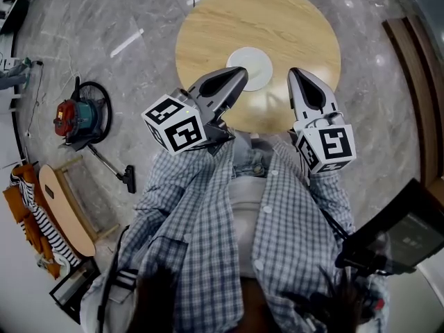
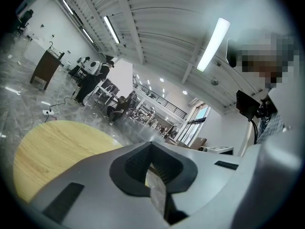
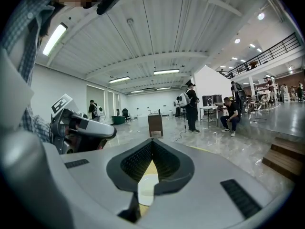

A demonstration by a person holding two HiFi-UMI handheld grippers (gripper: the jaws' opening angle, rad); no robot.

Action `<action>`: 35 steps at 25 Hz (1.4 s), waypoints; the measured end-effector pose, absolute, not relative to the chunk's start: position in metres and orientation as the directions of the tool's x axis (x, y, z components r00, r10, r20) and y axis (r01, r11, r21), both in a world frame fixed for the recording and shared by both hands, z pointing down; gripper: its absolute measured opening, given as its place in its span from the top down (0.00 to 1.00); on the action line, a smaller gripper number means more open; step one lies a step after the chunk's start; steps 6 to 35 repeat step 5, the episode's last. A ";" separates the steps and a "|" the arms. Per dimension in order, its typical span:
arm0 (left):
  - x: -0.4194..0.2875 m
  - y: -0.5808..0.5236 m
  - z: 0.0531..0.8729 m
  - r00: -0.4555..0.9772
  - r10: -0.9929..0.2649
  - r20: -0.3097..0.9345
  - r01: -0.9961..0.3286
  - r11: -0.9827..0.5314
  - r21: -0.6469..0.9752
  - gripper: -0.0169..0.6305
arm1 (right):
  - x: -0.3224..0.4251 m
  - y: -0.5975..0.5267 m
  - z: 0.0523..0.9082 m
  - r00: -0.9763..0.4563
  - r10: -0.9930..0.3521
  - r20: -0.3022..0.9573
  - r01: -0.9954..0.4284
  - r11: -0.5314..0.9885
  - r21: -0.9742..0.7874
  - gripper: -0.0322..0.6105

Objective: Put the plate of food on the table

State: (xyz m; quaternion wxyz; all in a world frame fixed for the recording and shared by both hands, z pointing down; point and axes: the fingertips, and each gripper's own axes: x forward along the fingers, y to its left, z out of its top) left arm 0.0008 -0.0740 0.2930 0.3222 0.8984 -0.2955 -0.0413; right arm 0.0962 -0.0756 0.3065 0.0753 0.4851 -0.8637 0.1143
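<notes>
Head view: the grey marble floor (image 1: pixel 104 19) is filling most of the frame, and the round wooden tabletop (image 1: pixel 208 33) is standing at 12 o'clock. A person's checked shirt (image 1: pixel 208 241) is taking up 6 o'clock. A vacuum (image 1: pixel 78 120) is lying on the floor at 9 o'clock, well apart from the tabletop. The left gripper (image 1: pixel 239 71) is reaching over the tabletop's near edge from 7 o'clock. Its tip is overlapping the 9 o'clock rim of the white plate (image 1: pixel 253 64), though I cannot tell whether it is touching. The right gripper (image 1: pixel 297 73) is pointing toward 12 o'clock, near the plate's 3 o'clock side. The plate is sitting at the tabletop's centre, between the two tips.

In the left gripper view the jaws are meeting at their tips with nothing between them, and the tabletop is showing at 9 o'clock. In the right gripper view the jaws are likewise pressed together and empty. The plate is showing through the slot beneath them at 6 o'clock, and the left gripper is hanging at 9 o'clock.
</notes>
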 end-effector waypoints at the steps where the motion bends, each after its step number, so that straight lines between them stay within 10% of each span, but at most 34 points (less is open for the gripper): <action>1: 0.001 -0.074 0.294 0.821 -0.558 0.120 -0.507 -0.617 0.602 0.96 | 0.096 -0.076 0.307 -0.518 -0.820 0.243 -0.855 0.503 -0.126 0.94; 35: 0.002 -0.074 0.296 0.816 -0.562 0.138 -0.524 -0.617 0.588 0.96 | 0.098 -0.078 0.309 -0.523 -0.817 0.243 -0.852 0.507 -0.130 0.94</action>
